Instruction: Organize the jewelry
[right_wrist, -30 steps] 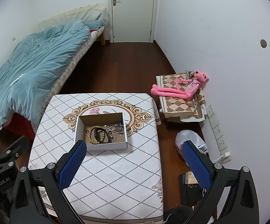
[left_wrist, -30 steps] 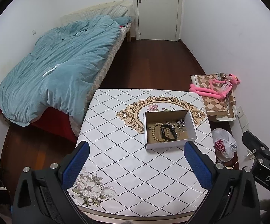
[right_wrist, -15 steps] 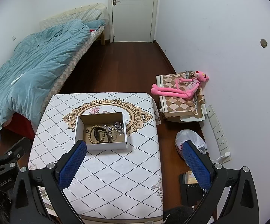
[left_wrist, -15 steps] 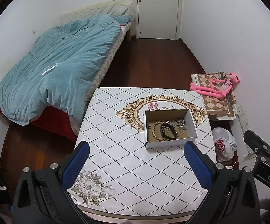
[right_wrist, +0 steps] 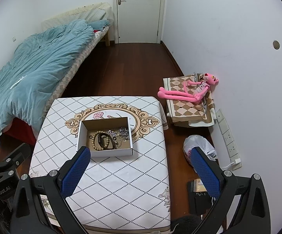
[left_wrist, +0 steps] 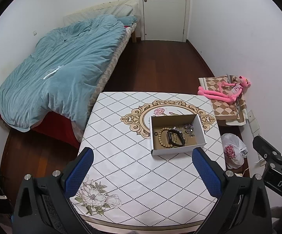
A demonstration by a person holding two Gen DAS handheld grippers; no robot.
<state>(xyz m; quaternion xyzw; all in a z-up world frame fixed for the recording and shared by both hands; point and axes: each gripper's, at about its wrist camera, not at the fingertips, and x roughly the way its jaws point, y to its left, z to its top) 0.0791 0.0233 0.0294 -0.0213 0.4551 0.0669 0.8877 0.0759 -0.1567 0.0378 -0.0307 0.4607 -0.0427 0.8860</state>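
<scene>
**Left wrist view: jewelry lies gathered in the box, both grippers held back**

Left wrist view shows you the table (left_wrist: 133,167) with the open cardboard box (left_wrist: 177,152) on its far right part. Your left gripper (left_wrist: 143,172) hangs above the near edge, jaws wide apart and holding nothing; your right gripper (right_wrist: 139,172) is likewise spread and empty, well short of the box.

Inside lie a bead bracelet (left_wrist: 163,139), a dark band (left_wrist: 175,139) overlapping it, a tangle of silver pieces (left_wrist: 187,128) and a small ring (left_wrist: 155,134). This fits either a finished gathering or a sorting about to start. If you reach in, come straight down over one piece and pinch only it, because the bracelet and band overlap and the chains will drag neighbours.
</scene>
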